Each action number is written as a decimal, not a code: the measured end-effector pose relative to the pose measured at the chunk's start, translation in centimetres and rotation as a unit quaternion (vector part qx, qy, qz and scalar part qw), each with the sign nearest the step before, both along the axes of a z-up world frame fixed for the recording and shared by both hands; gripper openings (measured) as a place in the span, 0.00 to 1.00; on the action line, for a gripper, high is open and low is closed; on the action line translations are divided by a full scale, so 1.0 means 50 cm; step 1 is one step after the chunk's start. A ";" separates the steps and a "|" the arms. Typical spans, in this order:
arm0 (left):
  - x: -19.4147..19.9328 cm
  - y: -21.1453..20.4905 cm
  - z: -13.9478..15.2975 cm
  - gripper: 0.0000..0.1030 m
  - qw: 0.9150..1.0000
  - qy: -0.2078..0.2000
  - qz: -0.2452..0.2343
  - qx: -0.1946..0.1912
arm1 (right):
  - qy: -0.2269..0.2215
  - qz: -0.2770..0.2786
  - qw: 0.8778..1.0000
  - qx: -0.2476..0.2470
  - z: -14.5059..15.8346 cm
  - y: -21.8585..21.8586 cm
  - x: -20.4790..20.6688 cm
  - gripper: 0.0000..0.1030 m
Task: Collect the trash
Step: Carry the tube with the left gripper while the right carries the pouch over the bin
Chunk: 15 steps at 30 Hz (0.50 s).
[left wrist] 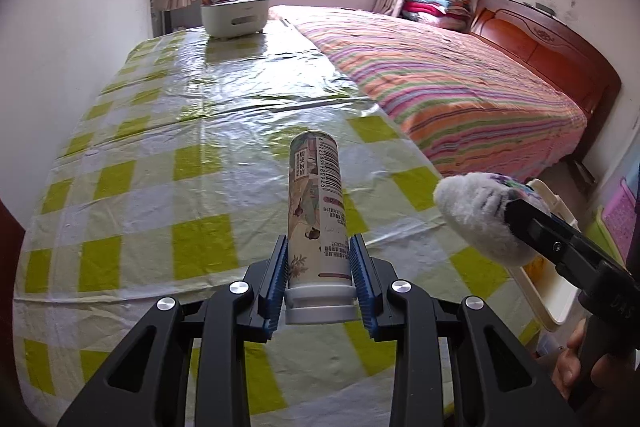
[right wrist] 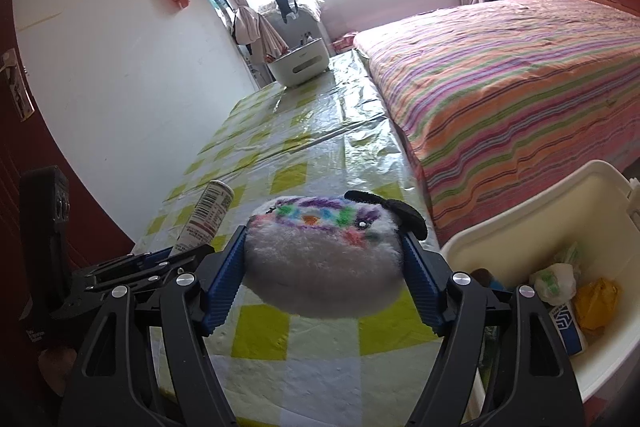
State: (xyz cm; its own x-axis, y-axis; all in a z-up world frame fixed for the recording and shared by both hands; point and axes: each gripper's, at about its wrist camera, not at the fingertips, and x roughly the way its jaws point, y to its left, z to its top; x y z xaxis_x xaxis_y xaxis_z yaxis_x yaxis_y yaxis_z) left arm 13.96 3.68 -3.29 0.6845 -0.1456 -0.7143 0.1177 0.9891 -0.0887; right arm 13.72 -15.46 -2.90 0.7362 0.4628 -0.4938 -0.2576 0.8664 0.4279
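while the left claw (left wrist: 320, 275) clamps the stiff, slick, light bottle (left wrist: 318, 211) near its cap, the right claw (right wrist: 324, 259) squeezes the soft, fluffy plush toy (right wrist: 320, 259) mid-body.

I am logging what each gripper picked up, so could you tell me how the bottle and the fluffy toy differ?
The bottle is a slim, hard cylinder with a printed label and barcode; the fluffy toy is a wide, soft, white pad with colourful stitching. The left gripper clamps the bottle near its white cap; the right gripper squeezes the toy across its width. Both are held above the checked table.
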 end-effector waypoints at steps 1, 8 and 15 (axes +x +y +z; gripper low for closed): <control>0.000 -0.007 -0.001 0.29 1.000 0.000 -0.003 0.000 | 0.001 -0.003 1.000 0.000 -0.001 -0.004 -0.003 0.70; 0.006 -0.055 -0.005 0.29 1.000 0.003 -0.025 0.003 | 0.003 -0.019 1.000 0.006 -0.007 -0.039 -0.011 0.70; 0.010 -0.095 -0.012 0.29 0.999 0.005 -0.043 0.003 | 0.004 -0.044 0.999 0.011 -0.011 -0.079 -0.017 0.71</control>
State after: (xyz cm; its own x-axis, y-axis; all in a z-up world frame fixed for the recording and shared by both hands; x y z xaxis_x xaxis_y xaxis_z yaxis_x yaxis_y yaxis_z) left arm 14.47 -1.05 -3.90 0.6629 -0.1993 -0.7217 0.2008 0.9759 -0.0851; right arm 12.84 -19.39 -3.46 0.7701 0.4078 -0.4905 -0.1777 0.8756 0.4491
